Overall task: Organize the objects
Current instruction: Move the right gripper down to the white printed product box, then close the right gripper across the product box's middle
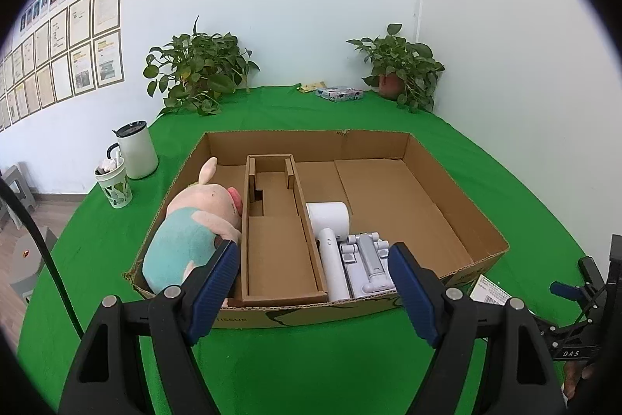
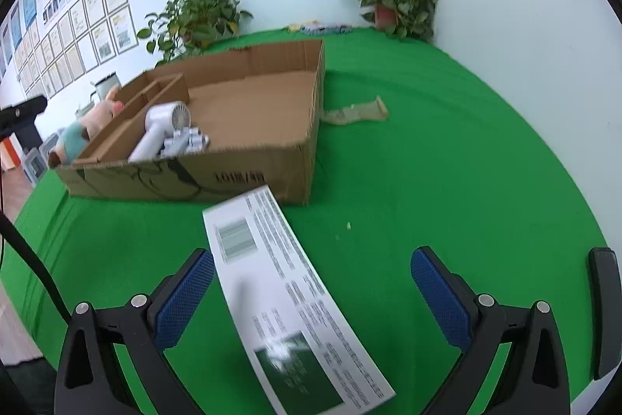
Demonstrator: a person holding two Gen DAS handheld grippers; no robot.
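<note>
Cardboard box (image 1: 458, 216) ahead; left tongs (image 1: 315, 288) gaping, empty; right tongs (image 2: 311, 292) gaping over white carton (image 2: 287, 302).

The left gripper (image 1: 315, 282) hangs level with its blue-padded jaws spread wide — nothing between them. The right gripper (image 2: 311, 294) is likewise spread wide, gripping nothing; in the left wrist view its black frame shows at about 4 o'clock.

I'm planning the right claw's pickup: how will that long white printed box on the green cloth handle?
The long white printed box looks like thin carton, so probably light and fairly stiff. Its smooth faces might slip between the open right claw pads. Lying flat, it should slide rather than roll.
</note>
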